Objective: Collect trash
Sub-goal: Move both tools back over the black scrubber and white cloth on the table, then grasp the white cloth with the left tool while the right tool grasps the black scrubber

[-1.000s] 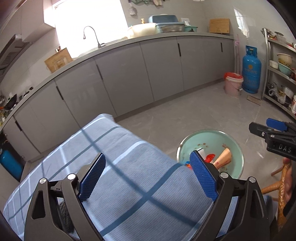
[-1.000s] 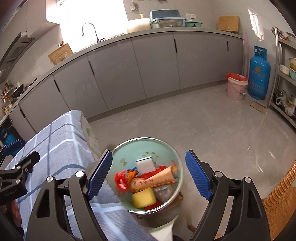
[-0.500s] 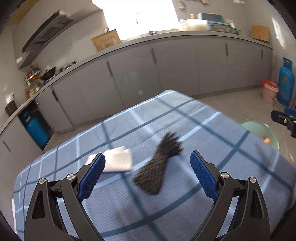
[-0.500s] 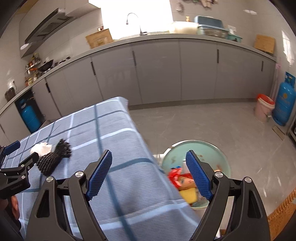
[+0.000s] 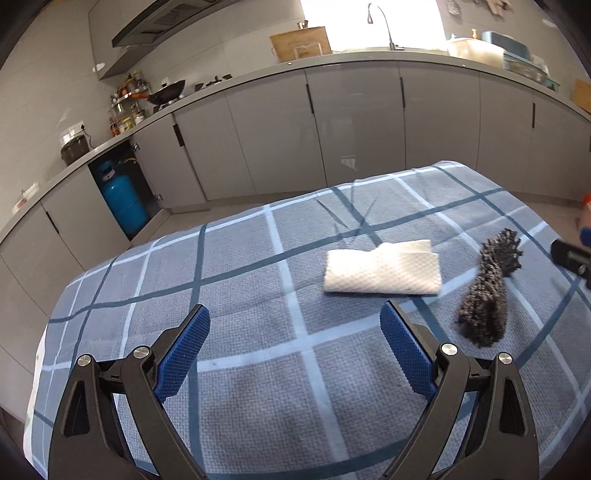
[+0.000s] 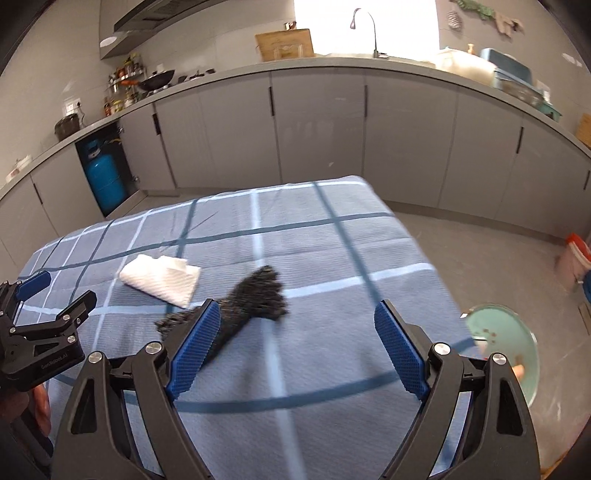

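Right gripper (image 6: 295,350) unclenched, empty, nearer black fluffy scrap (image 6: 255,299); scrap's long axis diagonal, mid-tablecloth (image 6: 332,240); left gripper (image 5: 295,354) also spread, empty.

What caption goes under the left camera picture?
Open left gripper above a checked tablecloth, near a folded paper towel and a dark fuzzy bundle.

light: blown-out window (image 5: 369,22) | motion blur | fisheye-bent edges
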Tool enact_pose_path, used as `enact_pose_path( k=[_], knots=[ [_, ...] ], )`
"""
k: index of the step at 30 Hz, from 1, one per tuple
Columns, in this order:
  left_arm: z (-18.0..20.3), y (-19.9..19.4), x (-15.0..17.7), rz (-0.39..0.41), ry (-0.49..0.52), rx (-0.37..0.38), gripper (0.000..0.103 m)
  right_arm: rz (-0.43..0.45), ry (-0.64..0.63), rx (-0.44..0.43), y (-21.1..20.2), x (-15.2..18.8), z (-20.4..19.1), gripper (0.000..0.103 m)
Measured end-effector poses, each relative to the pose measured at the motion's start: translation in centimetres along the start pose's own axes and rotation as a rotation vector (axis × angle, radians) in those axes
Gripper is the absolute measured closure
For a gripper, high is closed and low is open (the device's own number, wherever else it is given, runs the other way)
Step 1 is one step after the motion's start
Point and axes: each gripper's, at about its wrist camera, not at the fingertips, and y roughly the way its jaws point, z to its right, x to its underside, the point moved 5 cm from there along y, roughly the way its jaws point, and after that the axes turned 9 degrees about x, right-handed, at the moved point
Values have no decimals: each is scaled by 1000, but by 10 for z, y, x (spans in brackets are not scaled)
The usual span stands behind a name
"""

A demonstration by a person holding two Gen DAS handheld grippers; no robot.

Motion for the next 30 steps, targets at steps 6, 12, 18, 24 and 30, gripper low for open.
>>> enact_pose_path(
  k=[6,12,18,24,30],
  knots=[
    [-14,13,-2,-5,-44,4,9,-78,-34,-20,33,8,-41,18],
    [-9,23,-17,18,-35,29,9,-160,-11,-118,48,22,-49,63],
    [7,43,-24,4,-43,88,9,-128,-43,-97,33,18,-45,91],
    [23,74,-25,-39,-28,111,9,-126,-44,-82,28,17,-32,91],
    [32,88,-19,-83,-17,171,45,-112,-38,-79,29,16,-32,56]
  ],
)
